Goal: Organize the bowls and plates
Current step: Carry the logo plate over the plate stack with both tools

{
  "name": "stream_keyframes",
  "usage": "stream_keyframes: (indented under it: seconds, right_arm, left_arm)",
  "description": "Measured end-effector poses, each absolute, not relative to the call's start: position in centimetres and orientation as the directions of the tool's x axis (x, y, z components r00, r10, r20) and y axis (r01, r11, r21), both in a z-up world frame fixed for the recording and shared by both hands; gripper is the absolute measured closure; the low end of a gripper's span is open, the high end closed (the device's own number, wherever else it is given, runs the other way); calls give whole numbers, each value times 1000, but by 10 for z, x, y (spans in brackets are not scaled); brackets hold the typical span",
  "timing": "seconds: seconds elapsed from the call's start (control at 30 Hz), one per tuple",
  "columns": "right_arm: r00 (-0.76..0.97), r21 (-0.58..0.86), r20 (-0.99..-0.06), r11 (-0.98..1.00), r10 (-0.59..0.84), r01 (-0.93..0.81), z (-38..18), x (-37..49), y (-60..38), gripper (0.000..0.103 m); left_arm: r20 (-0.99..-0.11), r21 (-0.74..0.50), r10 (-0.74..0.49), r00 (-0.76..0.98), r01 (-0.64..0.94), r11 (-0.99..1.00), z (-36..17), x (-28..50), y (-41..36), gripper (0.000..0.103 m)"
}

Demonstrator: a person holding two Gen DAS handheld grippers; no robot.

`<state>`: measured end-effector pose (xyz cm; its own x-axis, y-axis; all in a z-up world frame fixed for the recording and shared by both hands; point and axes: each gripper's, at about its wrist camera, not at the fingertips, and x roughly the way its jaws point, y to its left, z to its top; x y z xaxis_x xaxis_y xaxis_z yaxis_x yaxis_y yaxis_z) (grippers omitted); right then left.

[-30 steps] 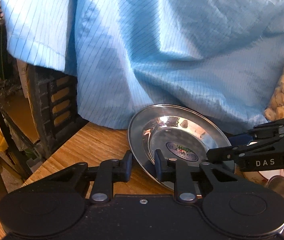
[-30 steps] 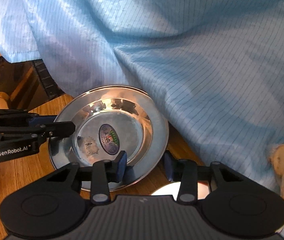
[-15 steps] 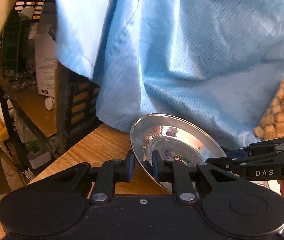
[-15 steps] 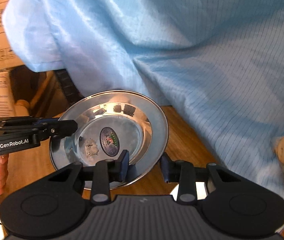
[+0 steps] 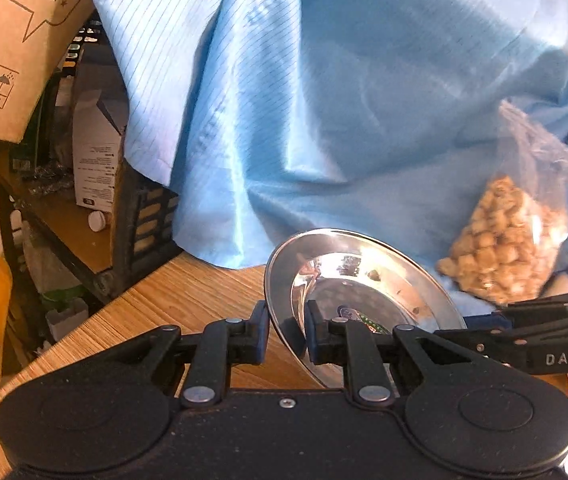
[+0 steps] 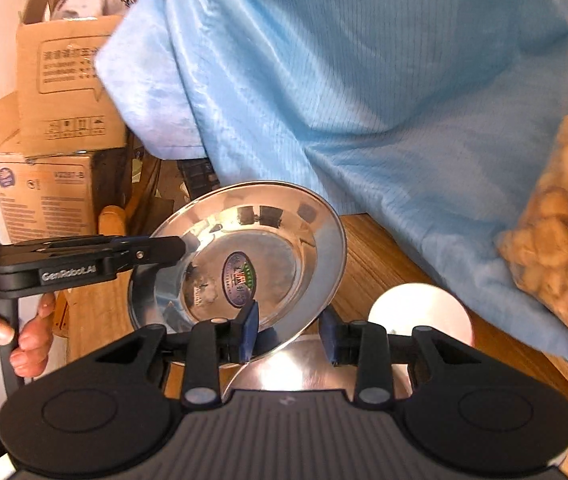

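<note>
While both grippers are pinching opposite rims of the steel plate (image 6: 268, 256), it is hanging tilted above the table (image 5: 188, 300). The left gripper (image 5: 286, 338) is clamping the near rim between its fingers; the right gripper (image 6: 288, 332) is doing likewise. Seemingly mid-carry, the next move is calling for level, matched travel.

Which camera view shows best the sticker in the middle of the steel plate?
The right wrist view: the sticker on the steel plate faces the camera, whole and unobstructed. In the left wrist view only a strip of it shows behind the gripper finger.
</note>
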<state>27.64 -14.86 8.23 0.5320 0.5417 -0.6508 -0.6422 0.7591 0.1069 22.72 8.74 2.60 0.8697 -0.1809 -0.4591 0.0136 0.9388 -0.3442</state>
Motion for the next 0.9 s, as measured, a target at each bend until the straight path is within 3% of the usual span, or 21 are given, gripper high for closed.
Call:
stream_keyframes:
  seconds: [0.9]
  right_arm:
    - [604,106,-644,836,470,-538,87,164,-250,66]
  left_arm:
    - [-440,-322,-349,827,217,921,40,153,-6,83]
